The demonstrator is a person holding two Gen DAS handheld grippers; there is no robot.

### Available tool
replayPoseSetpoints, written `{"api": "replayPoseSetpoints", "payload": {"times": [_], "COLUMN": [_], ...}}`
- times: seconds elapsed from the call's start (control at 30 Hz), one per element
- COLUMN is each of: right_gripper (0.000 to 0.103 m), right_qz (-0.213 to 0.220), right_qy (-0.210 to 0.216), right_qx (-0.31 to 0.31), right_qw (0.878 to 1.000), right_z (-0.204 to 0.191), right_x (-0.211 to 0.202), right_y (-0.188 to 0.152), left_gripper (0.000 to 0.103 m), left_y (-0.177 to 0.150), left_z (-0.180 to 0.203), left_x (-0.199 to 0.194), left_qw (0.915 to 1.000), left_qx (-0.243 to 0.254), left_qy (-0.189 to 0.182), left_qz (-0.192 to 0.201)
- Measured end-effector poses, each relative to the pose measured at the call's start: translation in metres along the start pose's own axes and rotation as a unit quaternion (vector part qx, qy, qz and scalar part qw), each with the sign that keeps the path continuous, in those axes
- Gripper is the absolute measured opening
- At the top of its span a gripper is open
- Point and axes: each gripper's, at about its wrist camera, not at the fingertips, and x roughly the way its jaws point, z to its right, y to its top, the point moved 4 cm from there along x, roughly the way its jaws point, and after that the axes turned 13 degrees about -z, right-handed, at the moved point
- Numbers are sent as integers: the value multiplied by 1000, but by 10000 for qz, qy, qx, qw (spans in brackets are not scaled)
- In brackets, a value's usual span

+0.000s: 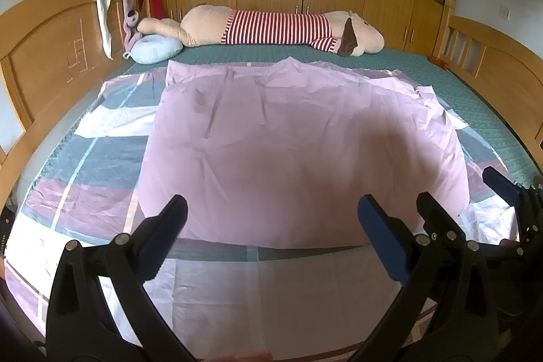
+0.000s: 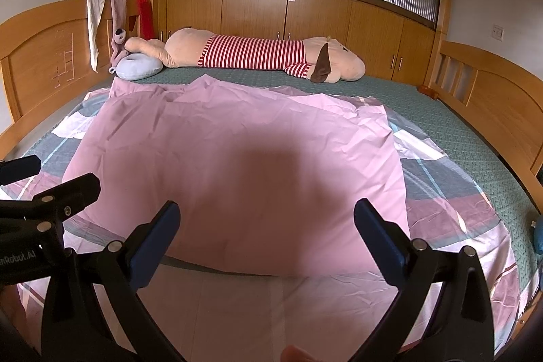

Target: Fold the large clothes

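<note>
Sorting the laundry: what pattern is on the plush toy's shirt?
Red and white stripes on the plush toy's shirt, clearest in the right wrist view.

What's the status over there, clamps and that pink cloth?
Left gripper open, empty. Right gripper open, empty. Pink cloth lies folded over patterned sheet. Plush toy beyond it, clear.

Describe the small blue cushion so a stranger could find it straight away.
Look to the far end of the bed, where a long plush dog in a red-striped shirt lies crosswise. The pale blue ring cushion sits under its leg, by the wooden headboard. It is the only round, plain blue item there.
</note>
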Motion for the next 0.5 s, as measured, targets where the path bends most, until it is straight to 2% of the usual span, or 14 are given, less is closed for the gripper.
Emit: {"api": "replayPoseSetpoints", "payload": {"times": [0.2, 0.5], "right_gripper": [102, 102], "right_qz": [-9, 16], "right_qy": [0, -24], "right_qx": [-5, -28], "right_qw": [10000, 10000], "right_z": [0, 1], "right_x": [0, 0], "right_y": [0, 0], "left_gripper": [101, 101], "left_y": [-1, 1], "left_z": [0, -6], "left_x": [-3, 3], "left_qw": [9999, 10000], "left_qx": [35, -25], "left_qy": [80, -48], "left_qz": [102, -54]}}
